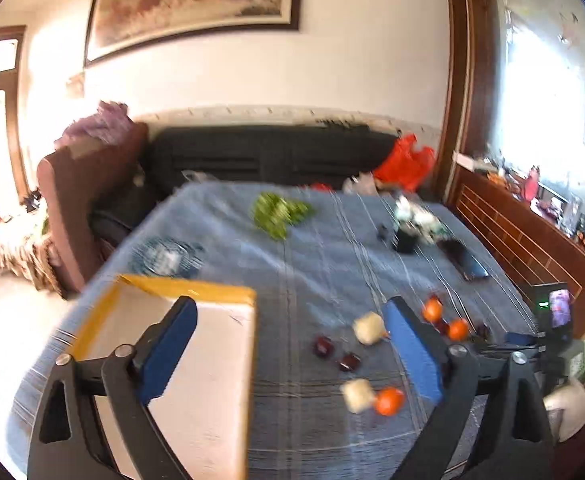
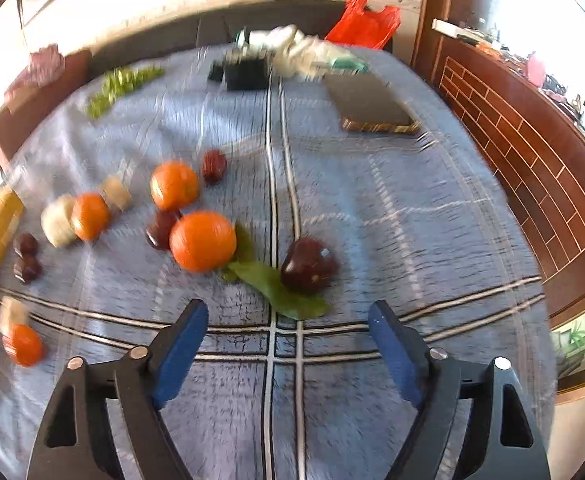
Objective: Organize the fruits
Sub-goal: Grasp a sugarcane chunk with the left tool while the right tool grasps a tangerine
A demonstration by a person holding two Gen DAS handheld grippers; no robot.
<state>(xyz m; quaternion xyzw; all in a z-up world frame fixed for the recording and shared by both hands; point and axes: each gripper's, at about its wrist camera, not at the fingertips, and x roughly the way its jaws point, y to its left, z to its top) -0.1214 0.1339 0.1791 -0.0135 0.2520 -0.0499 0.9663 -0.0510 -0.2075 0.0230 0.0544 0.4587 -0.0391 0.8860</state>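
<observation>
Hovering over the blue plaid tablecloth (image 2: 372, 208), my right claw (image 2: 288, 344) stands wide with nothing between its blue pads (image 2: 180, 352), and I judge this to be the start of a pick: the fruits lie loose and none is in hand. Just ahead of the jaws, slightly right of centre, sits a dark red fruit (image 2: 306, 266), resting on the tip of a green leaf (image 2: 276, 288). Beside it to the left, touching the same leaf, is the nearest orange (image 2: 202, 240), with a small dark fruit (image 2: 160, 228) pressed against its far side. Further left lie two more oranges (image 2: 174, 184) and pale, roundish pieces I cannot name through the blur.

My left claw (image 1: 288, 344) is also wide and empty, held above the right edge of a shallow yellow-rimmed tray (image 1: 196, 292) at the near left of the cloth. A pale piece (image 1: 368, 328) and an orange (image 1: 388, 400) lie on the cloth between its fingers in view, but well below them.

Next, I think, the right claw should drop over the dark red fruit, centre it, and close gently, since it looks round and apt to roll.
</observation>
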